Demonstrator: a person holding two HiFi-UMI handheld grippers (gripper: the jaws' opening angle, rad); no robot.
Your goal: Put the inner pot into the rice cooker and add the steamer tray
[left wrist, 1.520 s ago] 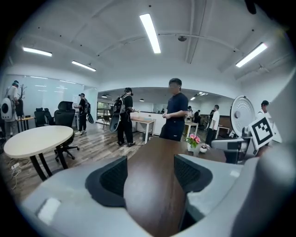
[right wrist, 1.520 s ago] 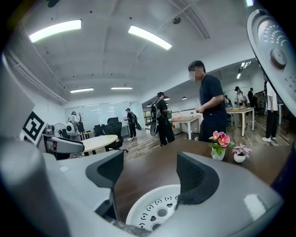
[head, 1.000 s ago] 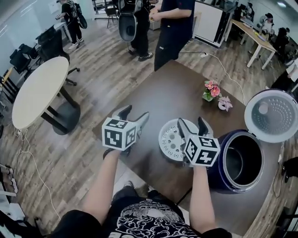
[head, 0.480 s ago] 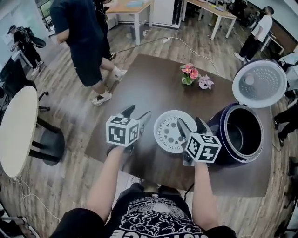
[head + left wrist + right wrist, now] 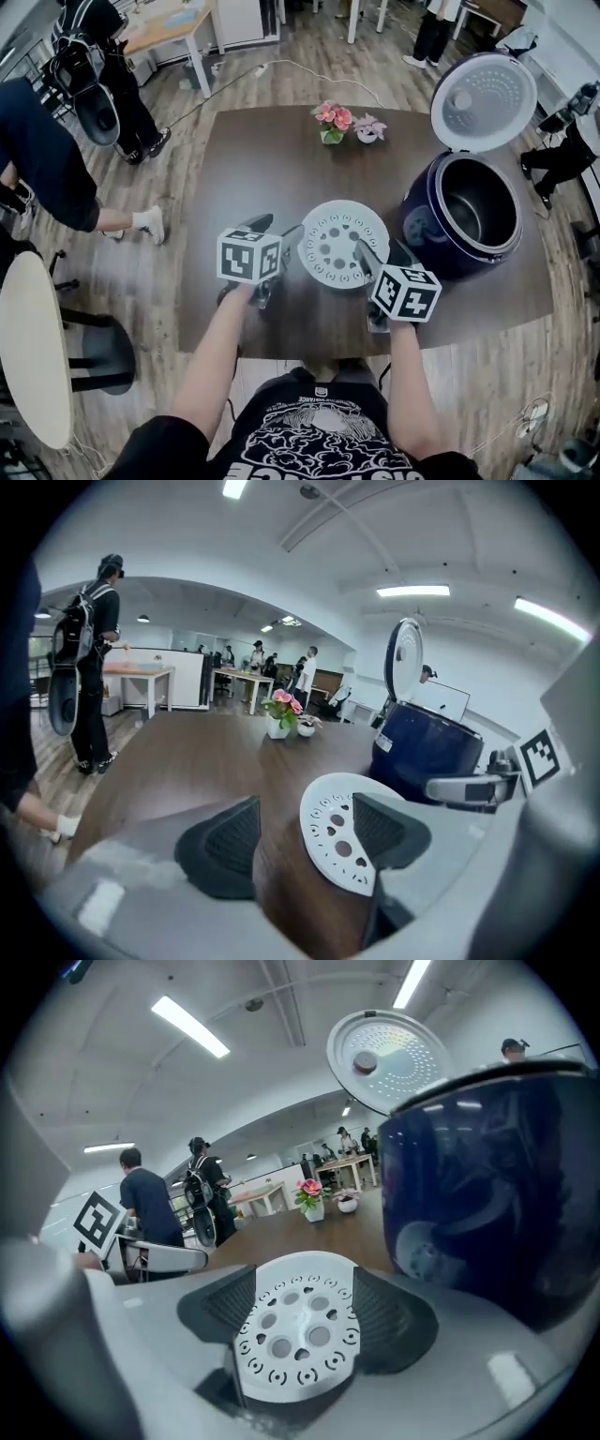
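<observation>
Right gripper point(image 5: 382, 251), jaws apart and just closing, has the near rim of the lone steamer tray point(image 5: 342, 242) between them, not yet pinched; left gripper point(image 5: 277, 230) gapes too, only table point(image 5: 272, 159) between its jaws, tray just beside its right one. Tray looks light, stiff, prob. slick plastic lying flat, so pinch the thin rim. One open rice cooker point(image 5: 422, 230), inner pot point(image 5: 476, 199) apparently seated, stands just right of right gripper.

Steamer tray point(image 5: 343, 244) looks matt plastic, rice cooker point(image 5: 424, 225) glossy (table point(image 5: 272, 159) wood-grained).
</observation>
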